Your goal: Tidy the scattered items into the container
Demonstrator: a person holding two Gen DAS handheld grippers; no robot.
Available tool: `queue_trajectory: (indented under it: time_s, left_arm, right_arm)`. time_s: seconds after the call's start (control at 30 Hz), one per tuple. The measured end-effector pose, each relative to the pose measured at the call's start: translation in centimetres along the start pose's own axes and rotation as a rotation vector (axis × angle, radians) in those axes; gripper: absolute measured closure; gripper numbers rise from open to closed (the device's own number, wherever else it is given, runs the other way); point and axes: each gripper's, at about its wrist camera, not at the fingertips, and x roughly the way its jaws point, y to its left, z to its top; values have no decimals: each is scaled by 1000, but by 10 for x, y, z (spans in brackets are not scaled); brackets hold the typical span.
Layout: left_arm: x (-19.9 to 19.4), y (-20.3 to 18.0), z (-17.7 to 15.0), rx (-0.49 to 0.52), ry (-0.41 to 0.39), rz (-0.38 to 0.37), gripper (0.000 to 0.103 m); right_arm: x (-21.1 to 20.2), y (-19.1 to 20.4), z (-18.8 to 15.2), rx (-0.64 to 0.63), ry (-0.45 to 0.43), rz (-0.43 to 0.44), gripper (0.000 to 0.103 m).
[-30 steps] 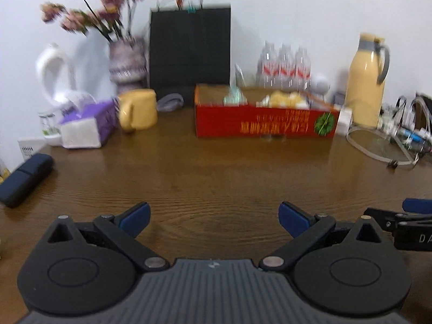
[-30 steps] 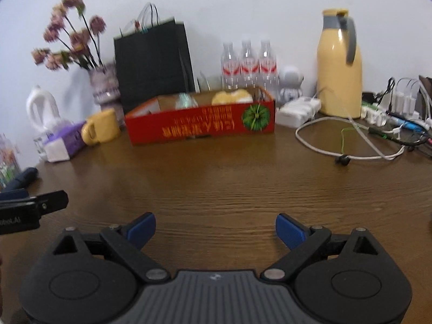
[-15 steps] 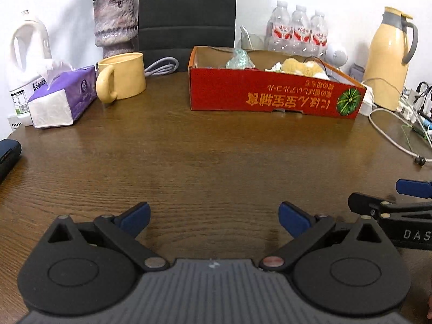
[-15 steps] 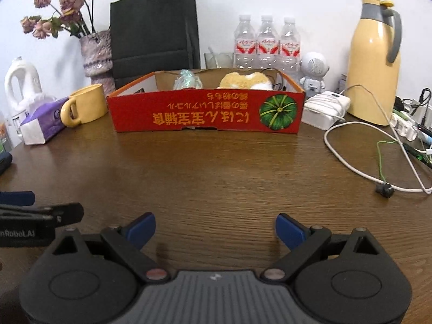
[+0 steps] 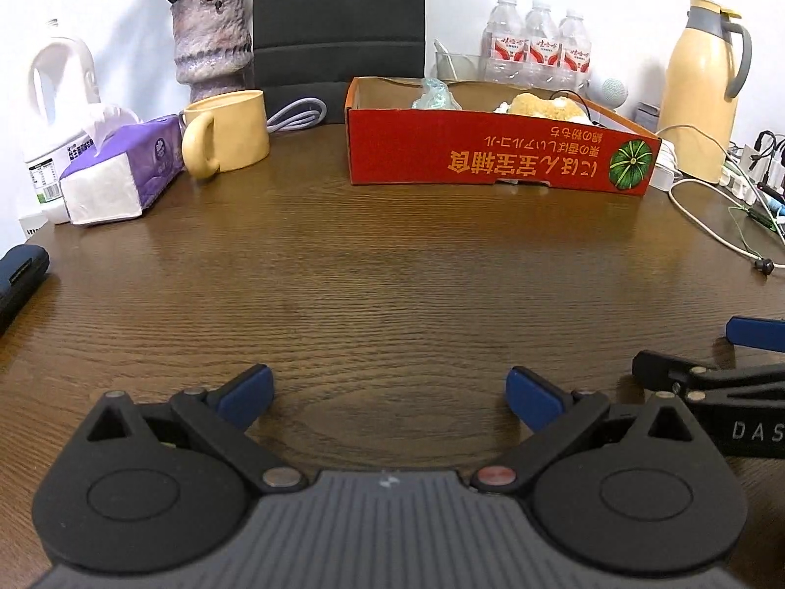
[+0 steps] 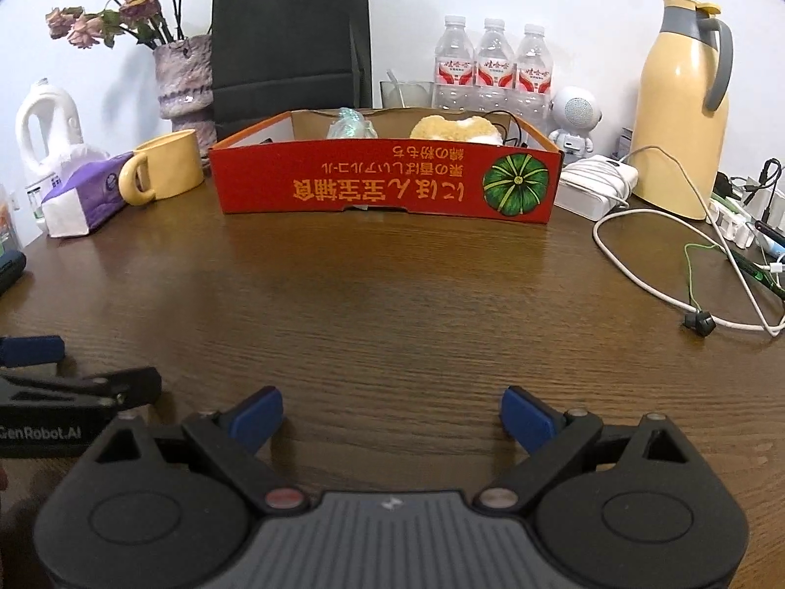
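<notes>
both tools low over the brown wood tabletop (image 5: 392,270), side by side, nothing between the fingers. left tool (image 5: 390,390) spread wide, blue fingertips (image 5: 245,388) well apart, empty. right tool (image 6: 391,412) also spread wide and empty, its tip showing at the right edge of the left wrist view. red cardboard box (image 6: 387,186) sits at the far middle of the tabletop, open top, upside-down print and a green pumpkin picture on its front wall. inside the box: a pale green crinkly item (image 6: 349,123) toward the left and a yellow spongy item (image 6: 456,130) toward the right, a thin black cable by it. stretch of tabletop between tools and box is bare. left of box: yellow mug (image 5: 228,132), purple tissue pack (image 5: 122,172), white jug (image 5: 59,113), vase with dried flowers (image 6: 184,83). black paper bag (image 6: 289,34) behind box. water bottles (image 6: 493,68), yellow thermos (image 6: 682,108), white charger and cables (image 6: 596,184) at right. dark blue case (image 5: 19,275) at left edge
</notes>
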Motion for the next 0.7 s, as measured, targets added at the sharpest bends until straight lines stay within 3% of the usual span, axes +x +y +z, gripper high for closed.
queue_trajectory:
  time_s: [0.13,0.7]
  left_arm:
    - [-1,-1,-1,-1,-5,5,0]
    - [-1,-4,-2,8,-3,-13,0]
  right_arm:
    - [-2,0,-2,-10,9,13,0]
    - [0,-2,-2,-9,11,11,0]
